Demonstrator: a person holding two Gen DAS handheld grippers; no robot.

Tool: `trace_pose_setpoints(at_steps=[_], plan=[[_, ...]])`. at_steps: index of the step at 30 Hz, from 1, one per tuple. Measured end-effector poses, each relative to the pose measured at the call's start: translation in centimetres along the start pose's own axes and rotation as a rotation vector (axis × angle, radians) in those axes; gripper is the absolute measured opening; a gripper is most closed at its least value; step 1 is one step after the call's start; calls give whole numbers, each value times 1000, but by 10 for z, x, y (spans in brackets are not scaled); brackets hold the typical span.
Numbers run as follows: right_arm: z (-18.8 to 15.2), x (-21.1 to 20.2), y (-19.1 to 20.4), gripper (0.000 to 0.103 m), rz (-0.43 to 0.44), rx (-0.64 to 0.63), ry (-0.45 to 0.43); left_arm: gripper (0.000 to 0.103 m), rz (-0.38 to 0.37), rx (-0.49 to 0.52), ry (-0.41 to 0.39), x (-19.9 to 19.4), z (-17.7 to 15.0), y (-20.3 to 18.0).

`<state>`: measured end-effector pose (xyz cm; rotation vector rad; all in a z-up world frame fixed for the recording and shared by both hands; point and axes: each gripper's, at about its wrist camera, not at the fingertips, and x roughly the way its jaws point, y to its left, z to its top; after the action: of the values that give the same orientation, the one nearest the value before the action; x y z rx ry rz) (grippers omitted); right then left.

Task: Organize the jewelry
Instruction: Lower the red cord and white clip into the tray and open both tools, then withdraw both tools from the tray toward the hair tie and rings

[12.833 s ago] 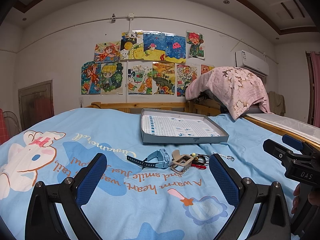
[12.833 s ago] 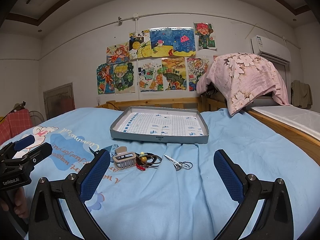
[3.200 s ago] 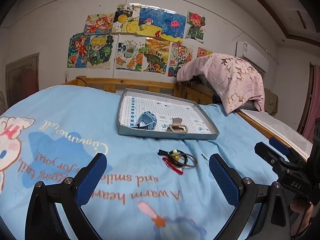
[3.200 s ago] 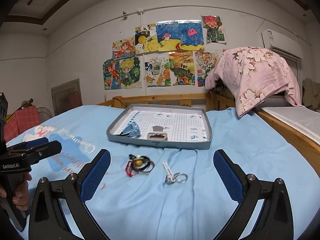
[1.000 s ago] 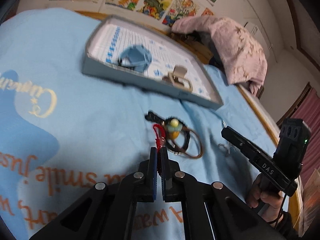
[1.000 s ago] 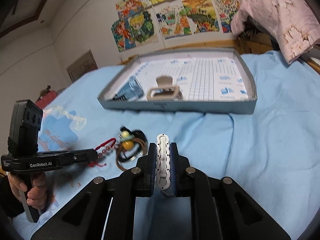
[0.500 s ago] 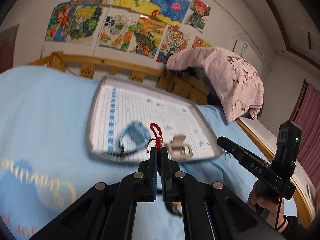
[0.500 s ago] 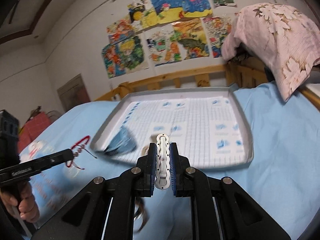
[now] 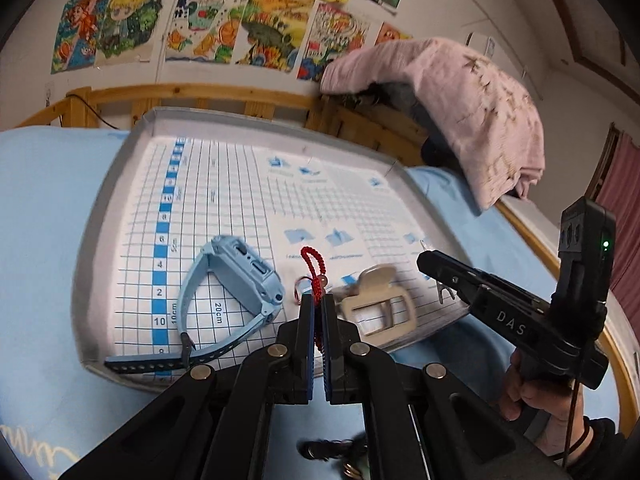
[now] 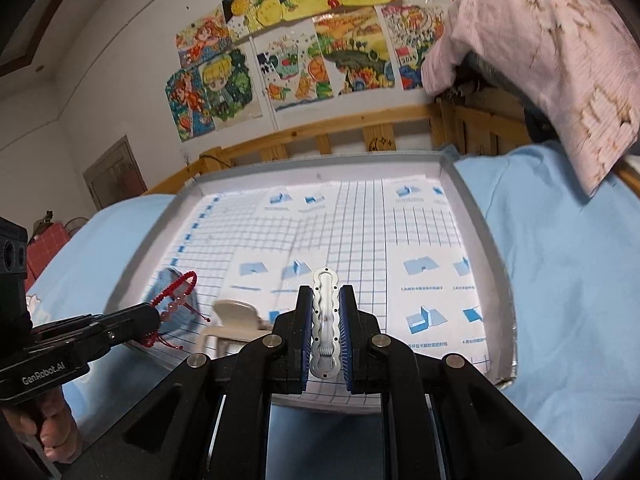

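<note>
Both grippers over the tray (image 9: 100,240), which lies on the blue bed (image 10: 560,280).

Left gripper (image 9: 317,300) clamped on red bracelet (image 9: 314,264): cord pinched between the blue pads, braided loop and a few pink beads sticking up past the tips. Seen from the right wrist view, same bracelet (image 10: 176,292) dangling at the tip of the left gripper (image 10: 154,316), above the tray's near-left corner.

Right gripper (image 10: 326,304) clamped on silver clip (image 10: 326,320): wavy metal piece upright between the pads, top end poking out above them, over the tray's near middle. From the left wrist view, right gripper (image 9: 424,258) over the tray's near-right edge; held item mostly blurred there.

Already in tray: blue watch (image 9: 236,276) on its side, near-left area, strap end overhanging the front wall; beige clip (image 9: 376,304) just right of it, near front wall. Watch and beige clip apart, not touching.

Dark tangle of bands (image 9: 336,452) hanging under the left gripper, blurred, details unclear.

Person's hands on both grips: right hand (image 9: 532,396), left hand (image 10: 52,424).
</note>
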<state>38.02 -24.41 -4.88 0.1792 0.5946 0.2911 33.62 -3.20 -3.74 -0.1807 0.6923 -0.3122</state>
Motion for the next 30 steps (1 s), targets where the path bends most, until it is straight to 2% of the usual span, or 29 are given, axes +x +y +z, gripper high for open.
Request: trace_pose_setpoints(at_steps=[4,12,13,14,16,18,20,21,22,23,25,27,29,30], plan=[[-6,14,-3,12,7,12,30,3,16,-7,50,15,-3,1],[-11,24,-9,13,4,36,67,4,39,-8,65,14,-7,0],[-11,23,-11,17,2,41,65,4,48,-8,65,13,-8,0],[-11,21,-11,27,-4,46,60,4,53,-8,64,12,-9,1],[-11,15,-12,41,-8,48,42,7,59,-9,59,9,-9,2],[-11,9,-13,42,-10,44,30,17,60,-17,49,4,-11,2],[-11,1,-11,43,-20,42,17,35,45,-24,34,-3,-12,1],[-11,-3,-12,44,-22,44,10,39,40,-26,26,-6,-13,0],[-10,-7,-13,48,-22,47,2,48,46,-26,14,-10,-13,-2],[-10,-16,-12,54,-26,46,-17,53,51,-24,-1,-14,-14,-4],[-9,-28,-12,58,-36,37,-41,54,45,-18,-32,-26,-17,-8],[-8,-45,-11,64,-48,24,-74,61,45,-16,-62,-39,-19,-11],[-9,-66,-9,77,-65,16,-119,84,59,-14,-116,-55,-22,-16],[-8,-74,-10,80,-66,13,-134,88,66,-14,-144,-63,-23,-18]])
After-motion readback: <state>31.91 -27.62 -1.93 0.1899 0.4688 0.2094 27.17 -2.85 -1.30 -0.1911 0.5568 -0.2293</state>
